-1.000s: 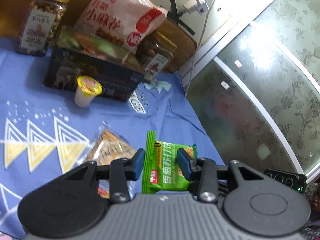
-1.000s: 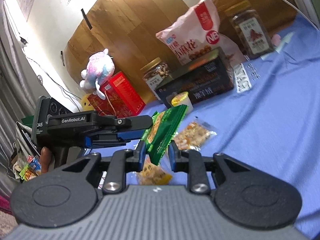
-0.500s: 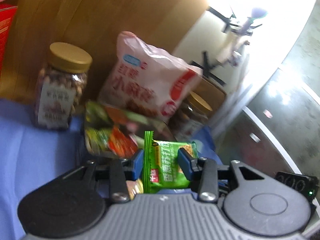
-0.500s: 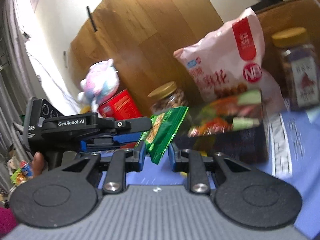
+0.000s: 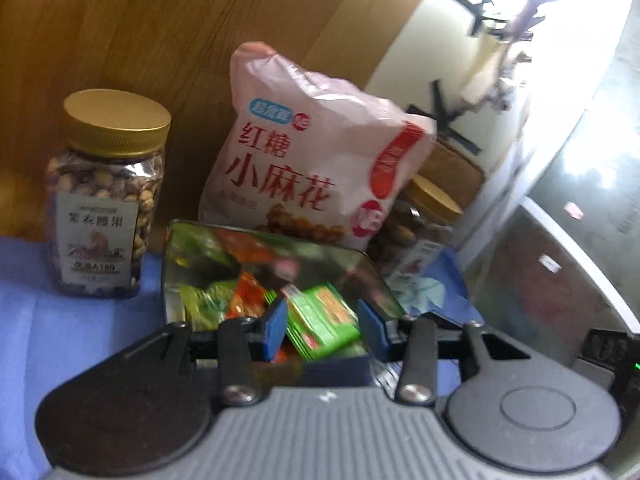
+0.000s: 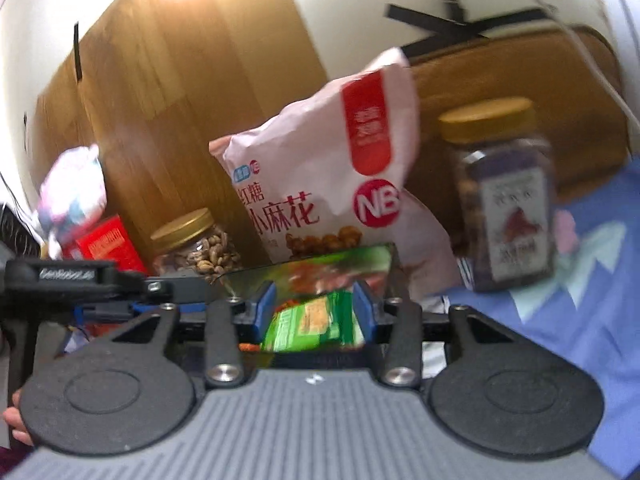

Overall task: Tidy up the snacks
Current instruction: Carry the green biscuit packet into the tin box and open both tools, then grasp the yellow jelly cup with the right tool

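The left tool (image 5: 322, 330) and the right tool (image 6: 314, 312) are both held spread. Between the fingers of each, a green packet (image 5: 322, 320) is seen lying loose in the open tin (image 5: 176, 276). Beyond, a pink bag (image 5: 316, 172) and a nut jar (image 5: 106, 196) are set.

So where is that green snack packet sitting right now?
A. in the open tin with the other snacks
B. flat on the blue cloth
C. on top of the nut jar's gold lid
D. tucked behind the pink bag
A: the green snack packet lies in the open tin among other wrappers, between the spread fingers of the left tool, loose rather than pinched.
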### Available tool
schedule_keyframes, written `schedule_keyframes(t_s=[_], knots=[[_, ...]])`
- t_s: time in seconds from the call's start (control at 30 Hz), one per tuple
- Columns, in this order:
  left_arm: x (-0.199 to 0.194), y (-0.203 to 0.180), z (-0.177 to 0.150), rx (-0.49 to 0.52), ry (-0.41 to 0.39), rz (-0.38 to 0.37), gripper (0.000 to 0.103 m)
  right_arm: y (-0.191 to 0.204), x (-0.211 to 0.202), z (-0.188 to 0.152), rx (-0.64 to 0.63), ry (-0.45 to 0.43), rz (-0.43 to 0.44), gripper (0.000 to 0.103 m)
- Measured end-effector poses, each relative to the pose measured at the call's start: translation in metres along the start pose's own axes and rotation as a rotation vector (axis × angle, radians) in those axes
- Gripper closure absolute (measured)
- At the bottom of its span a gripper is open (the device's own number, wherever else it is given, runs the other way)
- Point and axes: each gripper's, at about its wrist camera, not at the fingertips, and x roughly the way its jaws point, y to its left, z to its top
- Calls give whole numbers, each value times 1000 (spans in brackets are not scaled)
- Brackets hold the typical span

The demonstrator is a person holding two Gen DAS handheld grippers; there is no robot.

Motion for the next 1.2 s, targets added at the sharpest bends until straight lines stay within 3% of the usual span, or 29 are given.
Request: schedule_keyframes(t_s=[0.07,0.2,0.33,0.47,0.63,0.8,0.9,1.03,1.2], knots=[[-17,-3,-13,3,13,-18,59,-2,-18,-10,43,15,20,57],[-39,0,-55,-23,93,-52,56,-2,-41,-42,113,139,82,57],[-45,12,-94,-92,152,-47,55,-4,-54,-71,162,215,69,57],[-47,27,-122,-217,178,-47,55,0,-46,-73,195,263,82,57],[-55,21,-141,-216,198,-58,55,20,-41,-84,149,330,101,57],[-61,10,-138,-160,191,-31,54,34,-53,-88,153,362,193,57],[-67,15,-127,-159,145,6,54,48,-56,-75,44,301,131,57],[-61,15,-100,-85,68,152,51,62,-32,-56,-83,227,84,56],[-44,20,-74,-73,45,185,51,76,30,-50,-245,261,47,56]])
